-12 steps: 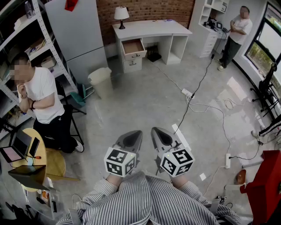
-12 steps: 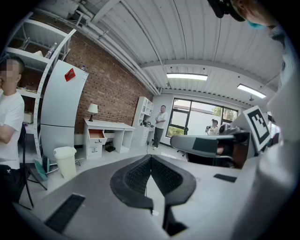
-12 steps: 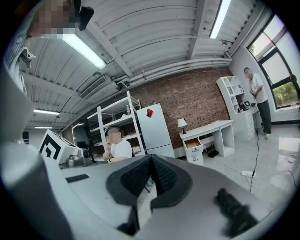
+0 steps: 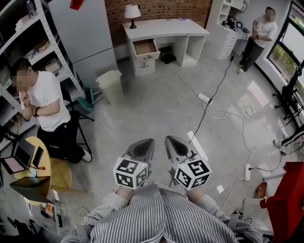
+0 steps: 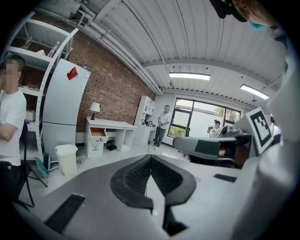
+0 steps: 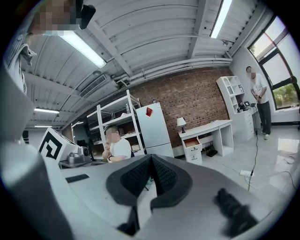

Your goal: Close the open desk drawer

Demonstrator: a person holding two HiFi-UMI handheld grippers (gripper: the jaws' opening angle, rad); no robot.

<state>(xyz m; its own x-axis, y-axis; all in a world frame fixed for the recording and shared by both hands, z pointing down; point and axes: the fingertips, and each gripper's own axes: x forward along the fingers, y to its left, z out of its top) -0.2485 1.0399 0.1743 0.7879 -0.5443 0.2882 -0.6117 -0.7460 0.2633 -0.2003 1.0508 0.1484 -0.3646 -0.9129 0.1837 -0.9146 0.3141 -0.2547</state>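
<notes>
Workshop, bare floor point(image 4: 152, 111), brick wall point(image 4: 161, 9) behind. Open drawer point(image 4: 145, 48) under far white counter point(image 4: 166, 27), well apart from both claws. Left claw point(image 4: 140, 151) and right claw point(image 4: 176, 148) closed, empty. Risks: tripping on cable point(image 4: 214, 113) and power strip point(image 4: 203, 99) during approach; off-centre push likely jams drawer.

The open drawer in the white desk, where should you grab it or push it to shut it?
On the drawer, go for the flat white front panel, coming straight on from the room side. It sticks out of the desk toward the open floor, so pushing that face probably works. The left hand-held gripper and right hand-held gripper are shut, far away.
</notes>
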